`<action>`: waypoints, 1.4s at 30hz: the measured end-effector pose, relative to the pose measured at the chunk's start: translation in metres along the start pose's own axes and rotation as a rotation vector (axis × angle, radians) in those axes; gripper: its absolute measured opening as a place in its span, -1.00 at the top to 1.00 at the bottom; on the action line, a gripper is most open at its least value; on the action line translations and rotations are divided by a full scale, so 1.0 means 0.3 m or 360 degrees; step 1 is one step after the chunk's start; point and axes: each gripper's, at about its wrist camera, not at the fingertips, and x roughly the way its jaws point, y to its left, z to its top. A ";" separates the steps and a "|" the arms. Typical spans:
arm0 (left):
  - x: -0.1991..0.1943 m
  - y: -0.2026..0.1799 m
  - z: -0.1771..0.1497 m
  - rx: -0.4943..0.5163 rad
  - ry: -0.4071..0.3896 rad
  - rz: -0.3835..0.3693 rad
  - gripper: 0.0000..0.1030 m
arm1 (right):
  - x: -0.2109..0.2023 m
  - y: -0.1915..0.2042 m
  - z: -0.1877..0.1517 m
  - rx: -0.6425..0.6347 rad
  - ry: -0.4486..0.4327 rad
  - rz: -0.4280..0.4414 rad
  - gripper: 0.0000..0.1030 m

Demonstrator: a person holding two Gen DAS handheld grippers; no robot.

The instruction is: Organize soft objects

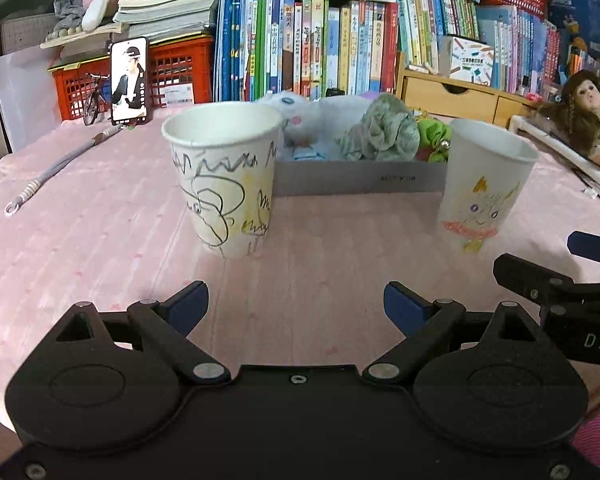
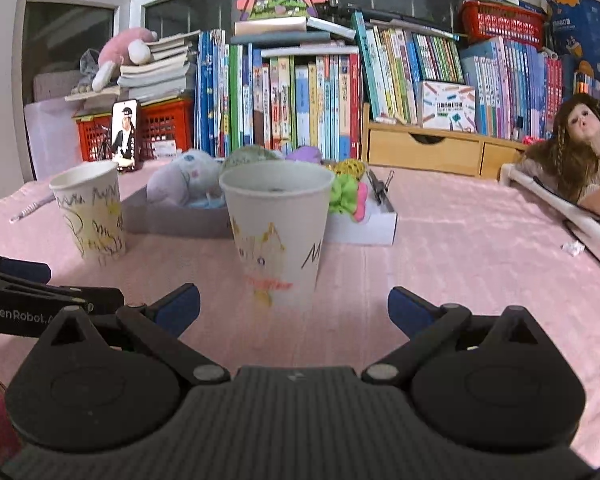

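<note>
A: Left gripper (image 1: 296,304)?
B: Spread wide, blue pads apart, nothing between them. Hanging above the pink tablecloth (image 1: 100,240), aimed between two paper cups.

A: Right gripper (image 2: 294,306)?
B: Also spread, nothing pinched. Pointed at the nearer cup from just short of it, no contact.

A: Cups?
B: Both upright on the cloth, well apart. Left cup (image 1: 224,180) scribbled over in black and yellow; right cup (image 1: 484,184) marked with a small crowned face in crayon. Same pair in the right wrist view: scribbled cup (image 2: 90,216) far left, face cup (image 2: 278,232) dead centre.

A: Soft things?
B: Sitting in a shallow grey box (image 1: 360,178) behind the cups, toward the far side. White plush toy (image 1: 312,114) at the left end, grey-green fluffy bundle (image 1: 382,130) in the middle, bright green piece (image 1: 434,136) at the right. From the right wrist: pale plush (image 2: 184,180), green piece (image 2: 344,194), a bit of pink beside it (image 2: 362,202), and a purple bit and a yellow one behind, all in the box (image 2: 172,218).

A: Elsewhere?
B: Phone (image 1: 129,80) propped upright far left, in front of a red crate (image 1: 180,72). Row of books (image 1: 320,44) along the back. Doll with brown hair (image 1: 588,108) at far right. Grey cord (image 1: 60,168) lying on the cloth, left.
</note>
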 end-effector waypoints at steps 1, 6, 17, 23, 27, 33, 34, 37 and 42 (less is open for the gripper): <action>0.005 -0.001 -0.003 0.0000 0.0003 0.0005 -0.83 | 0.004 0.000 -0.004 0.0003 0.0009 0.0000 -1.00; 0.026 0.001 -0.014 -0.0010 0.0024 0.0016 -0.84 | 0.021 0.002 -0.022 0.0003 0.0043 -0.0015 -1.00; 0.048 -0.009 -0.019 0.0010 0.0014 0.0047 -0.97 | 0.055 0.007 -0.029 -0.0001 0.0139 -0.0074 -1.00; 0.053 -0.011 -0.019 0.0011 0.0015 0.0047 -0.99 | 0.070 0.006 -0.029 0.0013 0.0187 -0.0094 -1.00; 0.056 -0.010 -0.019 0.0011 0.0014 0.0046 -0.99 | 0.074 0.011 -0.029 -0.0002 0.0201 -0.0100 -1.00; 0.059 -0.010 -0.019 0.0006 0.0019 0.0047 -1.00 | 0.080 0.007 -0.025 0.0005 0.0215 -0.0091 -1.00; 0.063 -0.010 -0.018 0.0006 0.0021 0.0047 -1.00 | 0.080 0.008 -0.025 0.0005 0.0216 -0.0091 -1.00; 0.059 -0.011 -0.018 0.0007 0.0019 0.0047 -1.00 | 0.080 0.008 -0.025 0.0006 0.0216 -0.0091 -1.00; 0.060 -0.012 -0.018 0.0006 0.0018 0.0048 -1.00 | 0.082 0.007 -0.026 0.0007 0.0222 -0.0090 -1.00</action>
